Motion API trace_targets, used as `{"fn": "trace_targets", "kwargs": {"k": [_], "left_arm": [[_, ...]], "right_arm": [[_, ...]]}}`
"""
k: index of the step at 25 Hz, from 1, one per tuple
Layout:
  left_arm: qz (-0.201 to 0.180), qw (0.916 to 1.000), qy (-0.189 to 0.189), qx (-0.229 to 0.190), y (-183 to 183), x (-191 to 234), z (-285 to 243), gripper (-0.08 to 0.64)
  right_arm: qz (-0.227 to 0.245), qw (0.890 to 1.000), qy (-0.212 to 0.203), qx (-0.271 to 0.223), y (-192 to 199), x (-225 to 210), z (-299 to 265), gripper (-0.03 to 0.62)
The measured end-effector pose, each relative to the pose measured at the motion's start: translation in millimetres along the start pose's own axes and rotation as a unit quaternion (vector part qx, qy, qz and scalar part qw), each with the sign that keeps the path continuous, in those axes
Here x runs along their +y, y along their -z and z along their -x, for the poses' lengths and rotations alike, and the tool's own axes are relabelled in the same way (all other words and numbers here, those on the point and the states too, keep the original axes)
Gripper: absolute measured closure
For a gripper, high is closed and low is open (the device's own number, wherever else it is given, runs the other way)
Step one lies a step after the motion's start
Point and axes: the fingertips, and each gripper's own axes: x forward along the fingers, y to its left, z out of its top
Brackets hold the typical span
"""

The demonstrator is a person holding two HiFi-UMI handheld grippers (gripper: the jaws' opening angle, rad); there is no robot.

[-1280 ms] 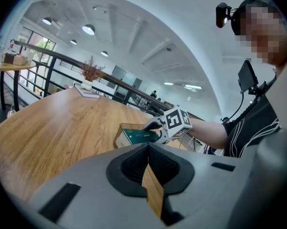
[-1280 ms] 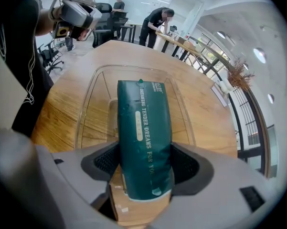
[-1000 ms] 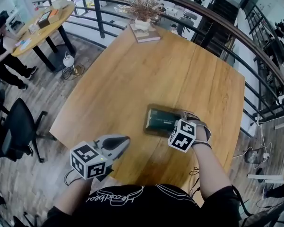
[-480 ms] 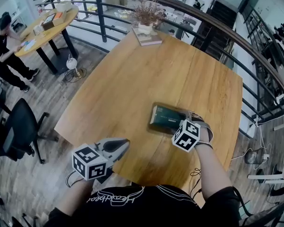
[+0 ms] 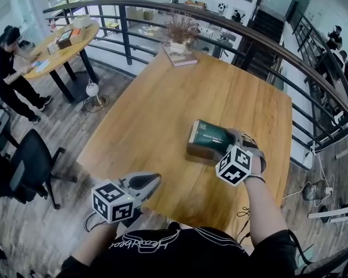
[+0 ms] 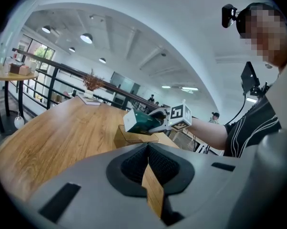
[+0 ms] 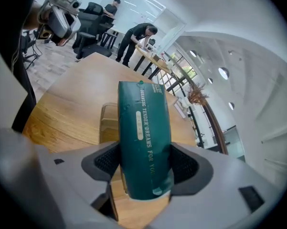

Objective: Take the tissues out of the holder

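A dark green tissue pack (image 5: 210, 136) with white print hangs just above a clear amber holder (image 5: 198, 151) on the wooden table (image 5: 162, 103). My right gripper (image 5: 226, 141) is shut on the pack's near end. In the right gripper view the pack (image 7: 143, 128) fills the space between the jaws, and the holder (image 7: 108, 122) sits below it with nothing in it that I can see. My left gripper (image 5: 153, 180) hovers at the table's near edge, shut and holding nothing. From the left gripper view, the pack (image 6: 141, 120) floats over the holder (image 6: 132, 137).
A potted dry plant on a book (image 5: 181, 39) stands at the table's far end. A curved black railing (image 5: 260, 36) runs behind the table. To the left are a round table (image 5: 66, 36) with a person (image 5: 8, 74) and a black chair (image 5: 26, 167).
My right gripper has lifted the tissue pack up and out of the holder, where it lay a second ago. The left gripper has stayed in place.
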Motion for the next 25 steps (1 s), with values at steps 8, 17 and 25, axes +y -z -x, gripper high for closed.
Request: {"fn": "trace_targets", "kwargs": {"k": [8, 17, 25], "left_arm": [[-0.030, 0.9995, 0.008, -0.010, 0, -37, 45, 0.548], [-0.075, 0.9963, 0.038, -0.018, 7, -105, 109, 0.548], [-0.090, 0.9906, 0.093, -0.043, 8, -168, 168, 0.548]], "right_arm": [[-0.089, 0.990, 0.070, -0.082, -38, 6, 87, 0.264], [-0.261, 0.937, 0.075, -0.221, -77, 59, 219, 0.264], [-0.373, 0.870, 0.049, -0.320, -101, 128, 326, 0.264]]}}
